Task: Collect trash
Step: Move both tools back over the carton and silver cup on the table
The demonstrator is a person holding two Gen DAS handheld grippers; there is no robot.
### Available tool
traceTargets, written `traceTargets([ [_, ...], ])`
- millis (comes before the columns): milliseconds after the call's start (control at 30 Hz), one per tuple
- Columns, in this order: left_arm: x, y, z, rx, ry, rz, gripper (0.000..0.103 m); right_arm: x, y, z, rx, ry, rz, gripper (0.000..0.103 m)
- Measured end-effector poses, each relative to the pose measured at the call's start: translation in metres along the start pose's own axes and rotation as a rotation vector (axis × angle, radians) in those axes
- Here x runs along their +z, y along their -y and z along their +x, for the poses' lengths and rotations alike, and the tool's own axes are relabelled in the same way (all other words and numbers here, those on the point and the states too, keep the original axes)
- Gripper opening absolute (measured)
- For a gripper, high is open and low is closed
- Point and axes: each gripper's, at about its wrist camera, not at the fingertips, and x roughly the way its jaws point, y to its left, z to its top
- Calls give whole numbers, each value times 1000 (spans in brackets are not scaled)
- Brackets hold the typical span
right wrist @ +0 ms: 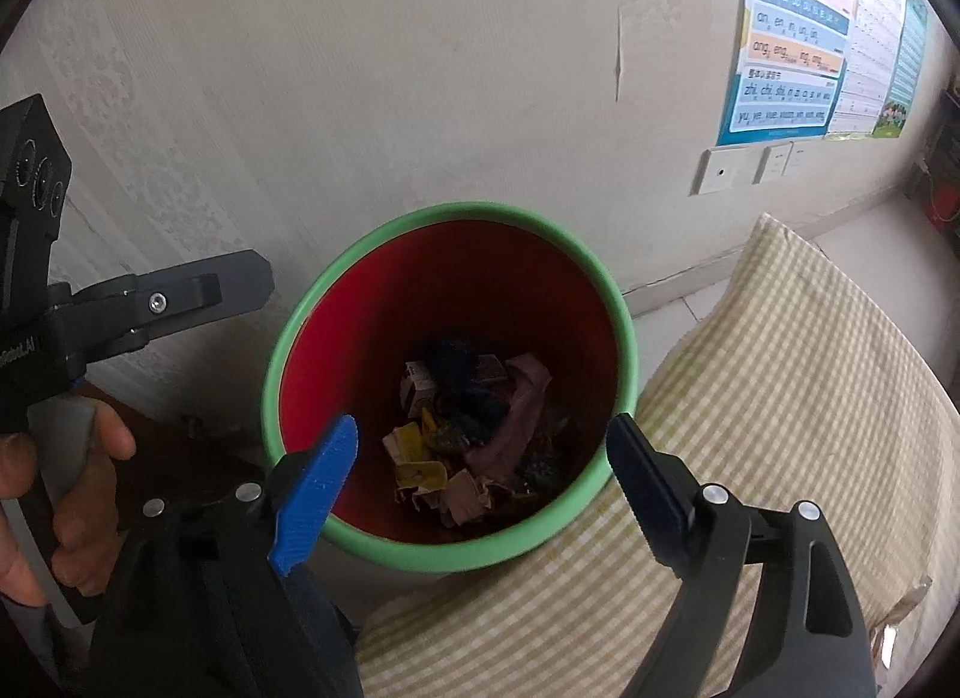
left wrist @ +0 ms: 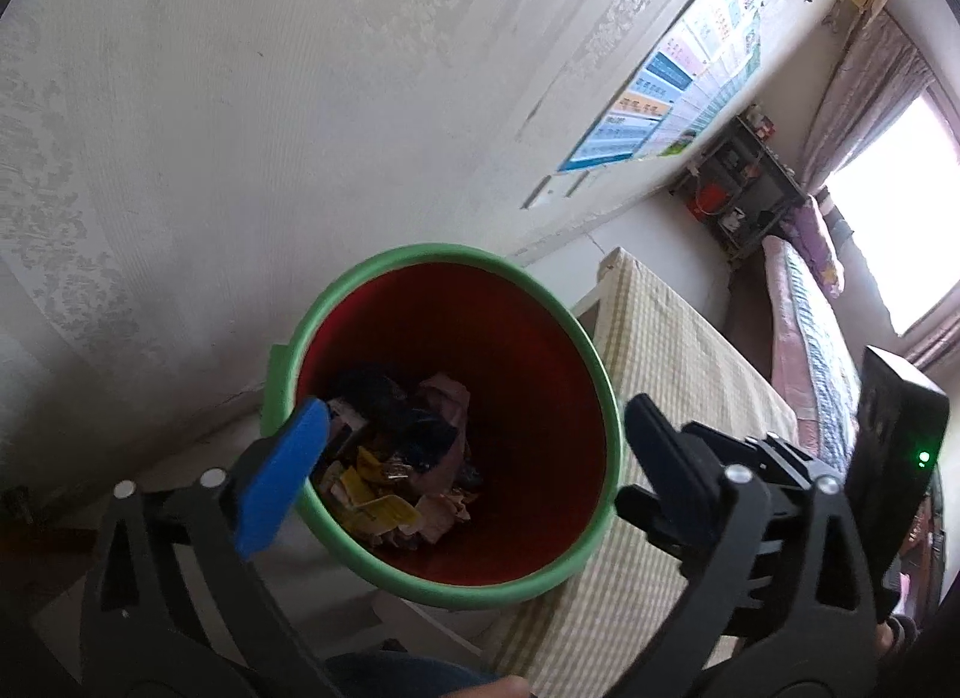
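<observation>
A red bin with a green rim [left wrist: 591, 362] stands by the wall; it also shows in the right wrist view [right wrist: 627, 326]. Crumpled trash [left wrist: 396, 446] lies at its bottom: yellow wrappers, pink paper and a dark piece, also seen in the right wrist view [right wrist: 474, 434]. My left gripper [left wrist: 474, 446] hovers over the bin mouth, open and empty. My right gripper [right wrist: 486, 458] also hovers over the bin, open and empty. The left gripper's body and the hand holding it show in the right wrist view [right wrist: 150, 302] at the left.
A surface with a yellow checked cloth [right wrist: 780, 386] lies right of the bin, also in the left wrist view [left wrist: 672, 350]. A patterned wall [right wrist: 360, 68] rises behind, with a poster [right wrist: 792, 44] and sockets [right wrist: 723, 170]. A bed [left wrist: 810, 326] and shelf [left wrist: 738, 182] stand farther off.
</observation>
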Motion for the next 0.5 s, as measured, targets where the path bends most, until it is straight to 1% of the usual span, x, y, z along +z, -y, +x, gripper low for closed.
traceTargets([
  [267,-7,25,-11,15,7,38,97,-10,10,-28,-11,34,19,83],
  [500,-17,61,-17,6,7,94,97,-28,31,-63,-38,71,57,83],
])
